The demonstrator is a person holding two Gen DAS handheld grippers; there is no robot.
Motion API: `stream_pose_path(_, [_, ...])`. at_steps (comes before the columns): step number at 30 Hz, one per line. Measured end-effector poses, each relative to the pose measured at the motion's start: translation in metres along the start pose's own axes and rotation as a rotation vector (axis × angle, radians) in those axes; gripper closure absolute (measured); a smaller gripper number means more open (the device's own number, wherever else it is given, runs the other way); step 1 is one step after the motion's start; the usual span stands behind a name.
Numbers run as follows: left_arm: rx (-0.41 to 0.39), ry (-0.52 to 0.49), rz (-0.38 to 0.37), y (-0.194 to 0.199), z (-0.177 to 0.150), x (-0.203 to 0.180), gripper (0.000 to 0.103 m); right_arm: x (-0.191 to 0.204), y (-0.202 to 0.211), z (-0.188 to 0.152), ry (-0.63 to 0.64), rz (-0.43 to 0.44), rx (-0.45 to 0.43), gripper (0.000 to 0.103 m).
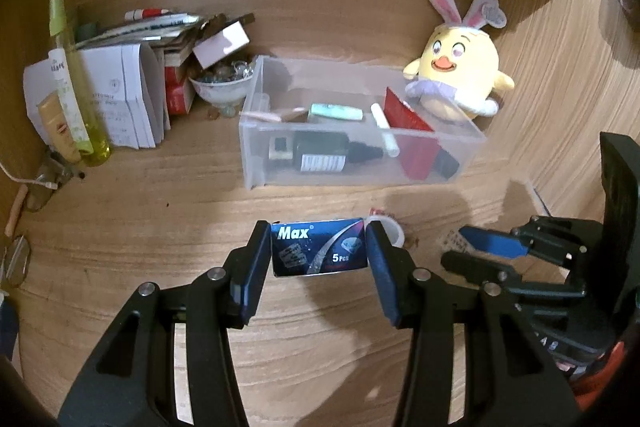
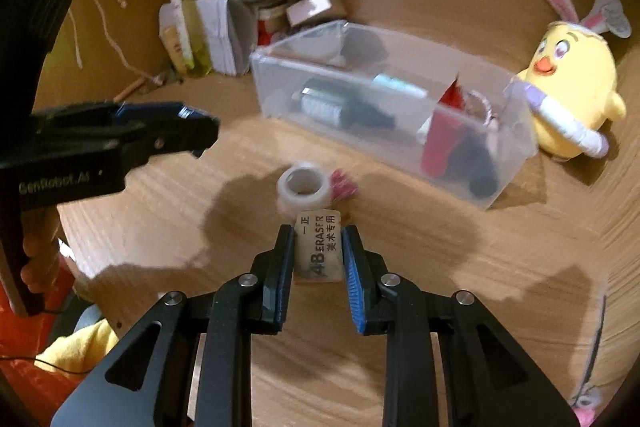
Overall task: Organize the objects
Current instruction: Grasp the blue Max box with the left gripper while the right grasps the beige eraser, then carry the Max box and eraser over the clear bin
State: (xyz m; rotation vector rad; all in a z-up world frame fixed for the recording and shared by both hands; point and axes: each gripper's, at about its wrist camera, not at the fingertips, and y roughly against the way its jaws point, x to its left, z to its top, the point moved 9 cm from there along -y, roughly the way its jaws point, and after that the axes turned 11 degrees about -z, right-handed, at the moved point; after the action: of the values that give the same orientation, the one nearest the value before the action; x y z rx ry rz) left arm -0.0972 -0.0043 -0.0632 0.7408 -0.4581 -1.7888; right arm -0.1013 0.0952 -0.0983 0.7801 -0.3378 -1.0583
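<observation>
My left gripper (image 1: pixel 319 247) is shut on a blue "Max" razor-blade box (image 1: pixel 319 246), held above the wooden desk in front of the clear plastic bin (image 1: pixel 256 163). My right gripper (image 2: pixel 318 251) is shut on a white 4B eraser (image 2: pixel 320 251), held near the desk behind a roll of clear tape (image 2: pixel 303 187). The bin (image 2: pixel 280 99) holds a dark bottle (image 1: pixel 320 153), a red card (image 1: pixel 412 135), a white pen and a mint tube. Each gripper shows in the other's view: the right one (image 1: pixel 480 247) at the right, the left one (image 2: pixel 192 123) at the left.
A yellow chick plush with bunny ears (image 1: pixel 460 71) sits right of the bin. Papers, boxes, a small bowl (image 1: pixel 222 89) and a green spray bottle (image 1: pixel 72 83) crowd the back left corner. Glasses (image 1: pixel 16 259) lie at the left edge. A pink item (image 2: pixel 342 185) lies by the tape.
</observation>
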Motion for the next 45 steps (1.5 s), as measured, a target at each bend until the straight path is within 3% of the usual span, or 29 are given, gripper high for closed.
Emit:
stream_pose_path(10, [-0.061,-0.026,0.006,0.006,0.026,-0.008,0.055,-0.040,0.017,0.037,-0.078,-0.053,-0.090,0.081])
stream_pose_path(27, [-0.124,-0.089,-0.005,0.000,0.075,-0.024,0.055,-0.072,0.031,0.080,-0.121,-0.091,-0.190,0.081])
stream_pose_path(45, [-0.136,0.012,-0.054,-0.017,0.114,0.000,0.055,-0.099,0.028,0.117,-0.147,-0.135,-0.235,0.081])
